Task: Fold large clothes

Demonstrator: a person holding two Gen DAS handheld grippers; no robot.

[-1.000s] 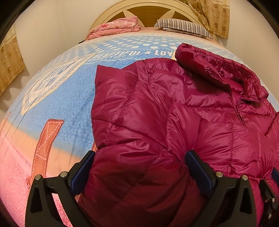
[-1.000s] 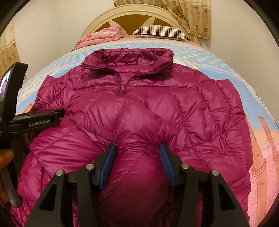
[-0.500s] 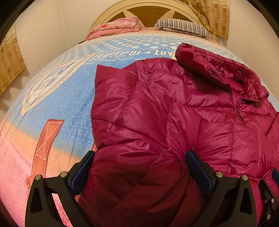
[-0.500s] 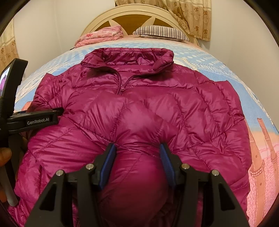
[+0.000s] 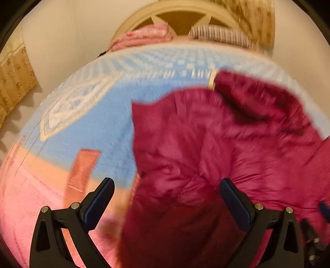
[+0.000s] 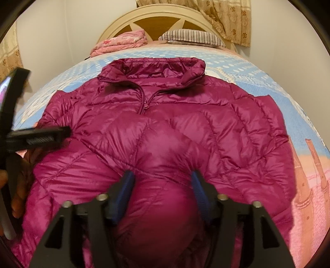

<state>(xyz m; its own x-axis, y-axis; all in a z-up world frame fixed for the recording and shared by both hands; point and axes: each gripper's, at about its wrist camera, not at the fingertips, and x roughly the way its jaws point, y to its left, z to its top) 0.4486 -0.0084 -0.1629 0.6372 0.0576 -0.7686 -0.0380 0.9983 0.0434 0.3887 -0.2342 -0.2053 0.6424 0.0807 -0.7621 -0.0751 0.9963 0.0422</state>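
On the bed [image 6: 257,68], spread across the middle of the patterned blanket with its collar toward the headboard [image 6: 156,18], lies the magenta down jacket [image 6: 185,123], front up and zipped. The right tool [image 6: 163,189] straddles a puffed fold of the hem near the foot edge; its jaws have just been opening, and although the fabric still bulges between the blue pads, they appear to have let go of it. The left tool [image 5: 167,198] stands wide open above the jacket's side toward the bed's left edge, with the sleeve region below it; its view is blurred, and nothing is clamped. The step in hand is judged to be the release after a fold or smoothing of the lower part. The next move calls for lifting both tools clear without dragging the slippery shell, then regrasping an edge. No containers are present; a pink folded quilt [image 6: 121,42] and a striped pillow [image 6: 191,37] rest at the head edge.
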